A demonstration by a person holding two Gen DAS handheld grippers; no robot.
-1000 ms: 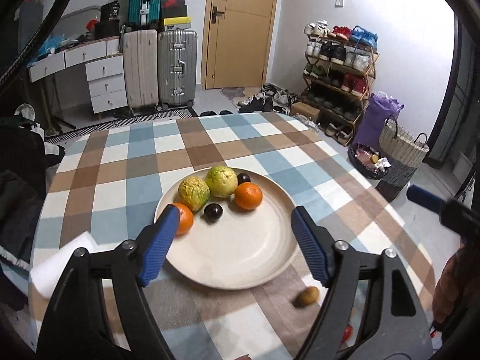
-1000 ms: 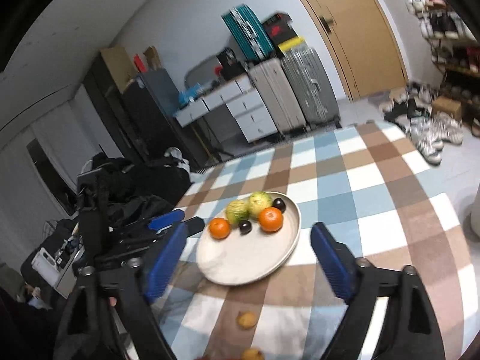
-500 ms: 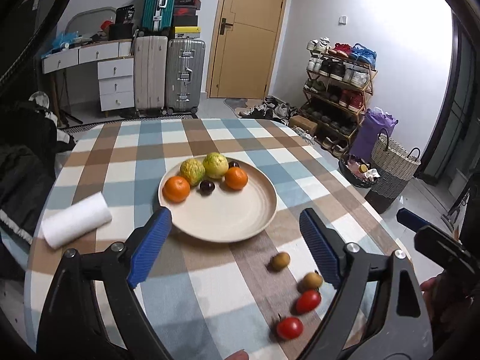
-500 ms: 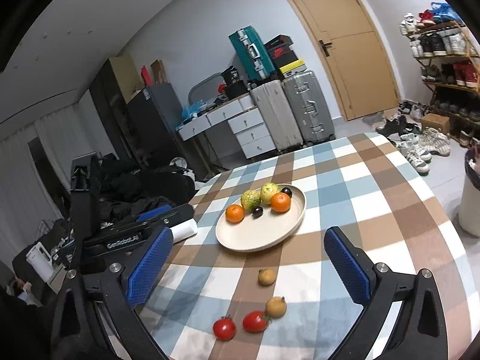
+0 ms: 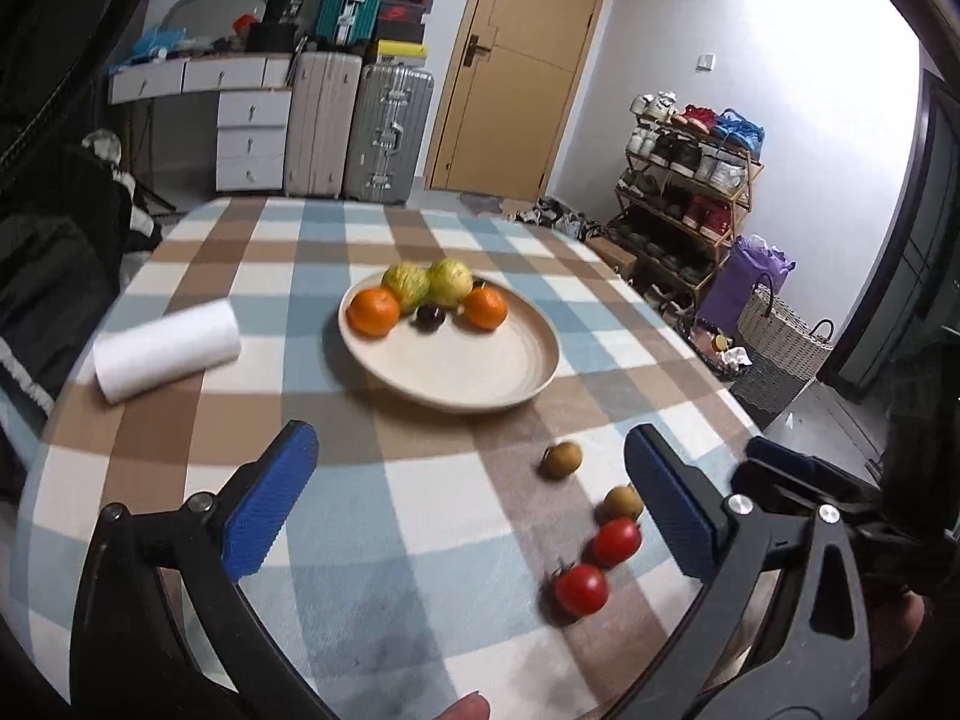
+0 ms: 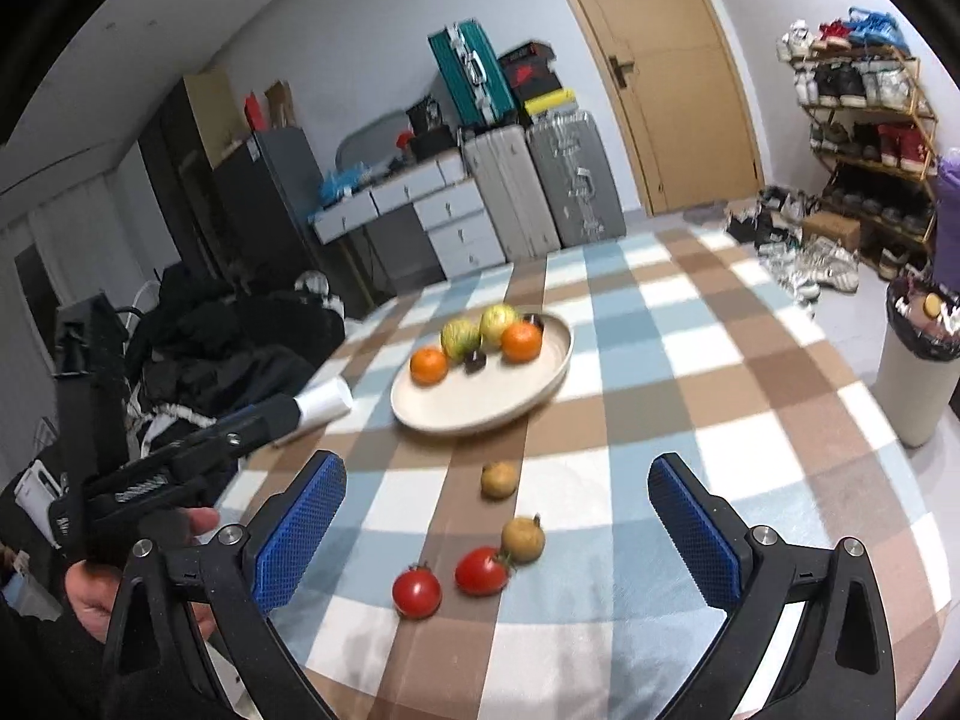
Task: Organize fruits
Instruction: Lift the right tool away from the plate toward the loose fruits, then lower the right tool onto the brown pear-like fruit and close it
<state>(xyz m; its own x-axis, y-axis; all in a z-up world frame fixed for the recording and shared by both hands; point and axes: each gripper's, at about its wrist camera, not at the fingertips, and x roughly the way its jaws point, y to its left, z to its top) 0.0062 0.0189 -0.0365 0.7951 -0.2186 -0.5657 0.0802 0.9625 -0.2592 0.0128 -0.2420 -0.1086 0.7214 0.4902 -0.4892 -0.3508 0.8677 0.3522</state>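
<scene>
Four small fruits not yet on the plate (image 5: 528,360): two red tomatoes, one nearer (image 5: 581,588) and one just behind (image 5: 617,541), and two brownish round fruits, one (image 5: 621,501) touching the tomato and one (image 5: 563,459) a little apart, closer to the plate. Already gathered at the far side of the plate: two oranges (image 5: 373,312) (image 5: 486,307), two green-yellow fruits (image 5: 408,283) (image 5: 450,281) and at least one dark small fruit (image 5: 431,317), with a second perhaps behind, hard to tell. Much free space left on the near half of the plate. Left gripper (image 5: 468,504) opening its jaws wide, nothing between them but the checked tablecloth (image 5: 372,516). Right gripper (image 6: 498,531) released fully, the four loose fruits lying on the cloth in front of its pads, none touched. Probably about half done, judging by the count; remaining work likely the carrying of these four to the plate. Paper roll (image 5: 168,348) lying beside, not part of the job.
</scene>
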